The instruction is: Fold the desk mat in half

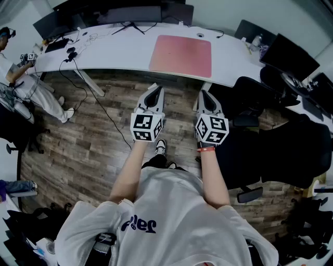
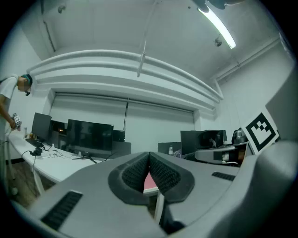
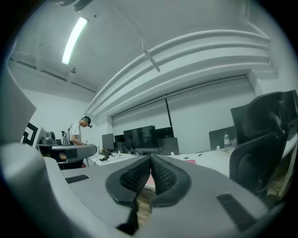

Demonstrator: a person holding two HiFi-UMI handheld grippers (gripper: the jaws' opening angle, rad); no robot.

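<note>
Jaws pressed together, left gripper [image 1: 153,89] and right gripper [image 1: 203,94] hang before desk mat [image 1: 181,55]; dark chair [image 1: 276,150], probably, at right.

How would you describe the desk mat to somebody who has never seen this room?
Find the long white desk that curves across the room. The desk mat lies flat near its middle, in front of the dark monitors. It is the only pink rectangle there.

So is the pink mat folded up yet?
Not yet. The desk mat lies spread flat on the desk, one full rectangle.
</note>
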